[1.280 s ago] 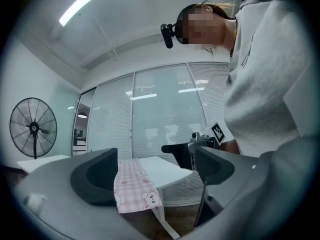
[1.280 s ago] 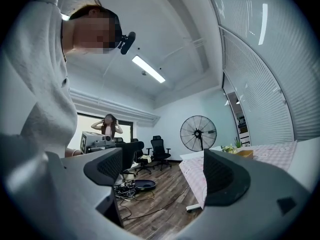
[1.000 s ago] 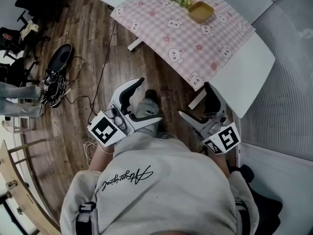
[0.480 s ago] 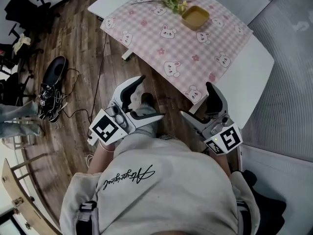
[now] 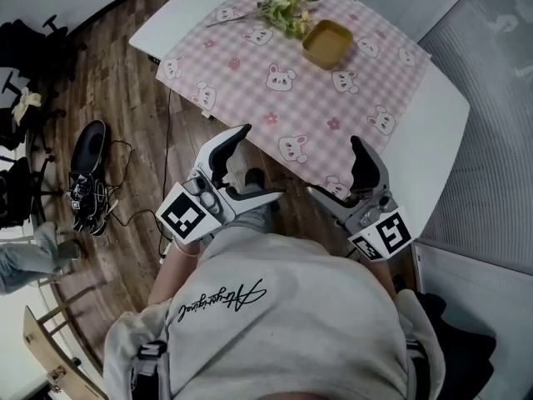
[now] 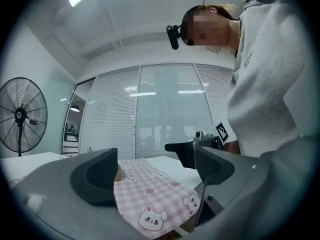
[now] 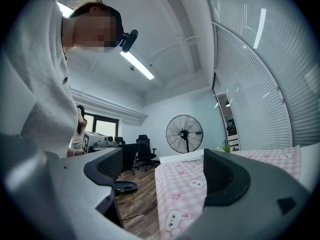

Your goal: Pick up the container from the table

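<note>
A shallow tan container (image 5: pixel 326 43) sits on the far part of a white table (image 5: pixel 433 132) covered by a pink checked cloth with bunny prints (image 5: pixel 283 98). A sprig of flowers (image 5: pixel 283 7) lies just left of it. My left gripper (image 5: pixel 260 163) is open and empty, held in front of the table's near edge. My right gripper (image 5: pixel 335 169) is also open and empty, at the cloth's near corner. In the left gripper view the cloth (image 6: pixel 155 194) shows between the jaws, and a sliver of the container (image 6: pixel 118 173) peeks from behind the left jaw.
Wooden floor (image 5: pixel 125 98) lies left of the table, with a black shoe-like object and cables (image 5: pixel 87 161) and office chairs (image 5: pixel 33 48) beyond. A standing fan (image 7: pixel 184 133) is behind the table. A glass wall with blinds (image 5: pixel 491 140) runs along the right.
The table and container have drawn nearer and lower in the head view as the person moved toward them. Both grippers stay open and keep their pose.
</note>
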Tool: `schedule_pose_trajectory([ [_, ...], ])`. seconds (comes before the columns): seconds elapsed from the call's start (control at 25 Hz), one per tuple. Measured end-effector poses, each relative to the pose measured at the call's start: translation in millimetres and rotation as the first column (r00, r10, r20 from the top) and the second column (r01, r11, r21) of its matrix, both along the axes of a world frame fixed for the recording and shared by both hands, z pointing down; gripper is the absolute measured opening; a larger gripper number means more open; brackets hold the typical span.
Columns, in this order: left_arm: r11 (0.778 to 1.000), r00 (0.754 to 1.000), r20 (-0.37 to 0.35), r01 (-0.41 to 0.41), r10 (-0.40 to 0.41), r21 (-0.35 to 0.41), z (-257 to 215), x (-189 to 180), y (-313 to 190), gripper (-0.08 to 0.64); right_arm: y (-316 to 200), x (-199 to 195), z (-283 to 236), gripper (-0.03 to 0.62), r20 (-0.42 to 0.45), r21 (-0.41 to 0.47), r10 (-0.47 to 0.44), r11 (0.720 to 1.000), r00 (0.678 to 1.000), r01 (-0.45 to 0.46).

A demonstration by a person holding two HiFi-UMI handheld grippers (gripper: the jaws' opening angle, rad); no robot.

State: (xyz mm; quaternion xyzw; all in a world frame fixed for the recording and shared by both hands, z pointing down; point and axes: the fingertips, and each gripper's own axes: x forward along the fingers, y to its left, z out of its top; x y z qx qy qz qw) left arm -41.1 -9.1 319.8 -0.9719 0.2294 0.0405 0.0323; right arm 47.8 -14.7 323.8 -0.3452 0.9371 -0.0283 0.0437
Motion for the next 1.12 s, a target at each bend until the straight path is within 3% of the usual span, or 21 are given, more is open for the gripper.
schedule_pose_trajectory([
  [0.2,0.999,0.999,-0.012,-0.037,0.037,0.002,-10.1,-3.6,-48.4,0.466,-42.7,-3.4,-6.2,0.491,-0.001,-0.003,0.043,0.999,0.999,-0.043],
  [0.6,0.994,0.990,0.092,-0.106,0.103,0.024,-7.4,-10.6,-127.5,0.466,-118.0,-15.9,-16.7,0.491,-0.004,-0.011,0.122,0.992,0.993,-0.122],
  [0.88,0.989,0.988,0.045,-0.146,0.145,0.012,-12.5,-19.3,-168.9,0.466,-149.6,-22.2,-19.7,0.491,-0.023,-0.015,0.175,0.984,0.984,-0.176],
  [1.12,0.981,0.980,0.047,-0.194,0.194,0.006,-7.9,-16.8,-201.9,0.466,-177.7,-18.1,-18.2,0.491,-0.026,-0.012,0.233,0.972,0.972,-0.233],
])
